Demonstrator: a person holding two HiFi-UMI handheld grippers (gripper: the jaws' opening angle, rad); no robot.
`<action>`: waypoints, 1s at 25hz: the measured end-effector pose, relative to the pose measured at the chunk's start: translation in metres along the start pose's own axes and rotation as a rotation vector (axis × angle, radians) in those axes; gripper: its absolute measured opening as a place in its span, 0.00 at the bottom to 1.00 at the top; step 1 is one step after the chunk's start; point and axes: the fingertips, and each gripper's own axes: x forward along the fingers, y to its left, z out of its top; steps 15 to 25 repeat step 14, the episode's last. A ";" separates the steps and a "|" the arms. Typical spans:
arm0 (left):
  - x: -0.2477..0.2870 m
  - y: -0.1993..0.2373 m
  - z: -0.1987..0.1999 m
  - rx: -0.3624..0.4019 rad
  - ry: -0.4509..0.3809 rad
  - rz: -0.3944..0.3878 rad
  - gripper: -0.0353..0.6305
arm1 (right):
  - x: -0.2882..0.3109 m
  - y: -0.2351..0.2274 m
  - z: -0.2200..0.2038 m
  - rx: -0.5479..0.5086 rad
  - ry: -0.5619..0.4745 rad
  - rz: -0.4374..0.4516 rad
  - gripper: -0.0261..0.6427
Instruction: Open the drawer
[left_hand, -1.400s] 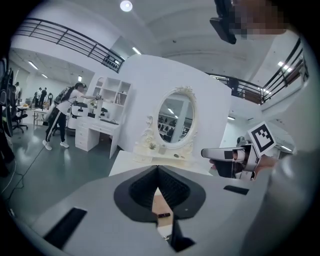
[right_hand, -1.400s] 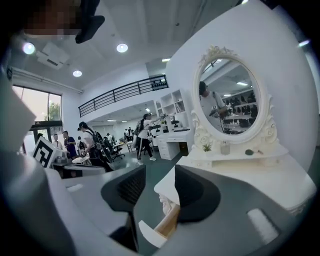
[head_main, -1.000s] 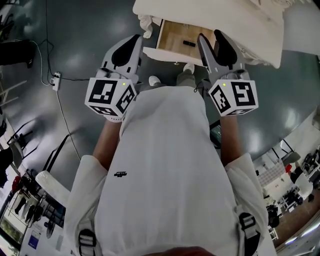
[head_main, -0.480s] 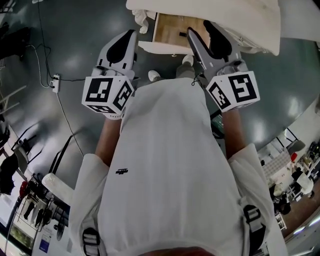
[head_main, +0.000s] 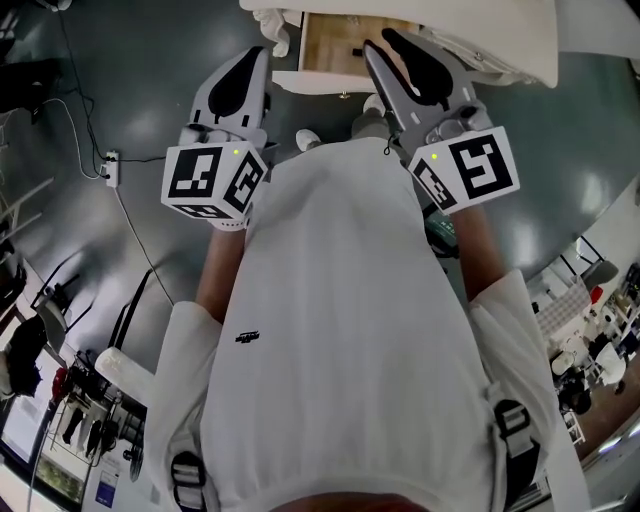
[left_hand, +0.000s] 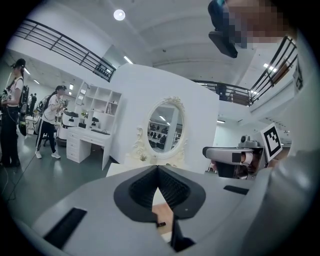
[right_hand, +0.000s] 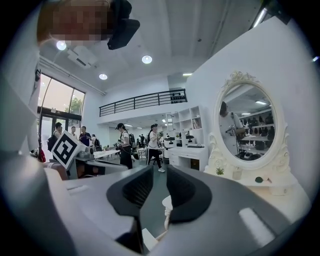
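Pale matt wood drawer (head_main: 335, 42); glossy grey floor (head_main: 140, 70)

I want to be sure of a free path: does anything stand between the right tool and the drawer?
Nothing visible does. In the head view the right tool hangs right at the drawer, which already stands pulled out. Its jaws have just been closing; they are apart, and nothing is between them.

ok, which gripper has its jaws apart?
The right gripper: a gap shows between its jaws, nothing in it; they have just been closing. On the left gripper the tips meet.
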 end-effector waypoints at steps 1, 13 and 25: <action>0.000 0.000 0.000 0.000 -0.002 0.001 0.07 | -0.001 -0.001 0.000 0.001 -0.003 -0.002 0.17; -0.004 0.002 -0.004 -0.008 0.004 0.006 0.07 | -0.004 -0.001 -0.007 0.024 -0.002 -0.005 0.06; -0.005 0.003 -0.004 -0.008 0.006 0.006 0.07 | -0.003 0.000 -0.007 0.027 -0.002 -0.005 0.06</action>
